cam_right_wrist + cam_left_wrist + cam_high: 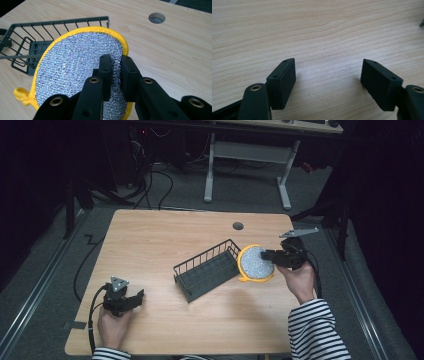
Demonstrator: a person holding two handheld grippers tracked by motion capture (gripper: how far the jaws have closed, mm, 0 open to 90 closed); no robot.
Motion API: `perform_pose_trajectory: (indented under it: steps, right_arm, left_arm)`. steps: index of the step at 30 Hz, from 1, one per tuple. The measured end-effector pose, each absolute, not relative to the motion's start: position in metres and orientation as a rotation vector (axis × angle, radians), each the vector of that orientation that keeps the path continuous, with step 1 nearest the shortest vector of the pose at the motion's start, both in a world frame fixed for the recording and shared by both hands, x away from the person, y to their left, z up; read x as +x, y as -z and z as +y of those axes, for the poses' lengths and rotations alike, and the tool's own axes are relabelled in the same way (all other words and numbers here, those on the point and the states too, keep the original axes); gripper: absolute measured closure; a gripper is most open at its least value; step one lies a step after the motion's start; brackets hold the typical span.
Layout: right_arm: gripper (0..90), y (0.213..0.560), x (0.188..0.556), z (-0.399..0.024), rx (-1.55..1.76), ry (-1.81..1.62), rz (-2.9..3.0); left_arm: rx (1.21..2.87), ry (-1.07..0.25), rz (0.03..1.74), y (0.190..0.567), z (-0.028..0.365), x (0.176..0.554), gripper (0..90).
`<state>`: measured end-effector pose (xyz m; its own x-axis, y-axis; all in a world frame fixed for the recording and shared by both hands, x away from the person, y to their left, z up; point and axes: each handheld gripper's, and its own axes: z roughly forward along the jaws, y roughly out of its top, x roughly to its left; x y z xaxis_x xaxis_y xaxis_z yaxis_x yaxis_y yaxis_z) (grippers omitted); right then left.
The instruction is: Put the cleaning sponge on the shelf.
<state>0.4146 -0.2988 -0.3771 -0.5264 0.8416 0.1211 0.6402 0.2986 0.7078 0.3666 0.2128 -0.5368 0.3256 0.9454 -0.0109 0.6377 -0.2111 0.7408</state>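
High view first: a wooden table (165, 235) is seen from above, with a dark wire basket (207, 269) sat roughly in the middle, angled. Right at the basket's right end a round scrubber (256, 263) is held up, silver mesh face with a yellow rim, tilted on edge and touching or nearly touching the basket's end. It's pinched from the right by the right gripper (266, 255), which is held in a hand with a striped sleeve (316, 332) behind it. A cable hole (238, 226) is set in the table beyond the basket. The left gripper (136, 296) is parked low near the front left corner, well apart from everything, with a cable trailing off it.

Left gripper view: the two jaws are spread wide, nothing is held between them, and plain wood grain is seen under and past them. A dark sliver is clipped by the right edge, too small to tell what it is.

Right gripper view: the jaws are clamped tight on the scrubber's edge (75, 67), sparkly mesh is squeezed between the pads. A little yellow loop (22, 96) is seen at the lower left of the rim. The basket is behind the scrubber on the upper left, and the cable hole is up top.
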Motion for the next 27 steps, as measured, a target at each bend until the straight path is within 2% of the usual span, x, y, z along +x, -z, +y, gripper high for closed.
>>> perform_pose_trajectory:
  steps: [15,27]
  right_arm:
    - [80.6,0.354,0.439,-0.265,1.268,-1.099,2.283]
    - [80.4,0.359,0.466,-0.235,1.262,-1.101,2.297]
  left_arm:
    - [1.941,-0.602,1.39,0.537,0.213,0.367,28.5]
    - [1.941,-0.601,1.39,0.537,0.213,0.367,28.1]
